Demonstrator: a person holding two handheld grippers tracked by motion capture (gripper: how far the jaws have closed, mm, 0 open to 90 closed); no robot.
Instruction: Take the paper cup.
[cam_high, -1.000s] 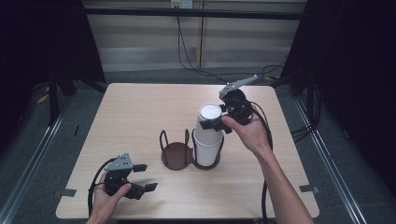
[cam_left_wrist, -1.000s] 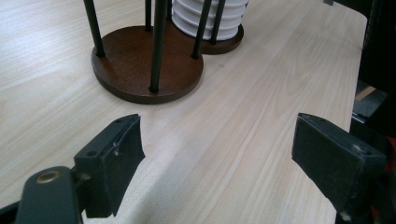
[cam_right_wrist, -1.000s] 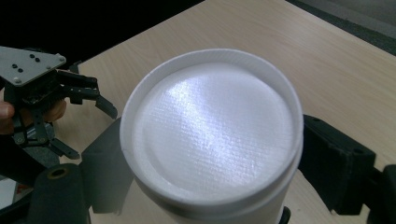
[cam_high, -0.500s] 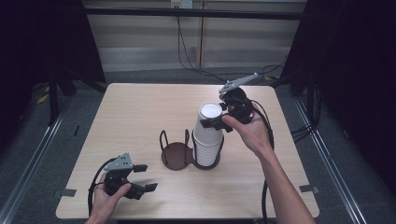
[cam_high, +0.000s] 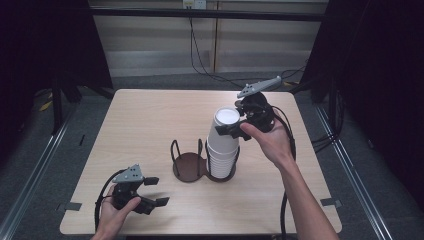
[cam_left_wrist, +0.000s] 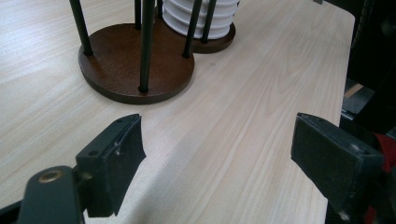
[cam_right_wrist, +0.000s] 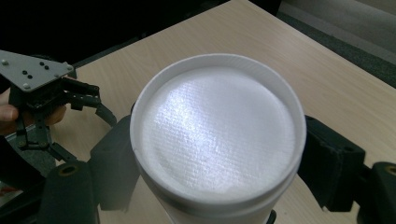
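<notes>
The right gripper (cam_right_wrist: 212, 163) has just been closing its jaws on the top foam cup (cam_right_wrist: 217, 135) of the white stack (cam_high: 221, 160), which stands upside down in the far ring of the two-ring cup holder (cam_high: 189, 167) mid-counter (cam_high: 150, 120); the pads appear to press its sides. The left gripper (cam_left_wrist: 217, 154), jaws released and empty, rests near the counter's front edge. Squeezing too hard could dent the foam, and a loose or crooked pull might drag nested cups up or tip the unsteadied holder.

Both forearms are bare, no sleeves. Each black gripper (cam_high: 150, 192) (cam_high: 232, 131) carries blocky black jaws, a grey three-cornered plate and a trailing black cable.
</notes>
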